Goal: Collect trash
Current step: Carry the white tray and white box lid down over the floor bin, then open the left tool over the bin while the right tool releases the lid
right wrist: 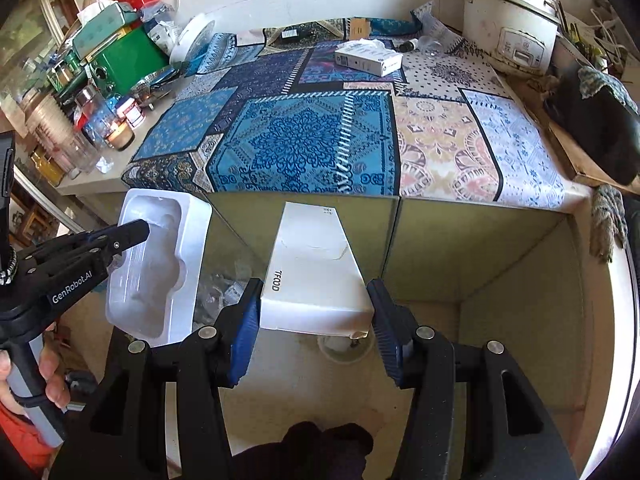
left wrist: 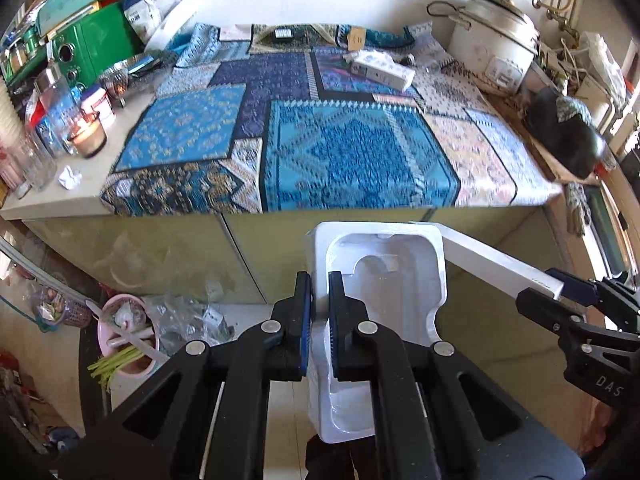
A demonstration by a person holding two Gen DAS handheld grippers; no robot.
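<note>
White plastic tray [left wrist: 384, 280] pinched by left gripper [left wrist: 320, 320] fingers, white carton [right wrist: 316, 276] clamped by right gripper [right wrist: 316, 320], patterned worktop [left wrist: 340, 152] ahead, pink bin [left wrist: 128, 332] below left.

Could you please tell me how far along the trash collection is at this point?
Partly done. The left gripper has its jaws shut on the white moulded plastic tray, and the right gripper is clamped on the white cardboard box; both are off the counter. Still left: the second white carton on the patterned blue tablecloth and the crumpled white paper beside the glasses.
</note>
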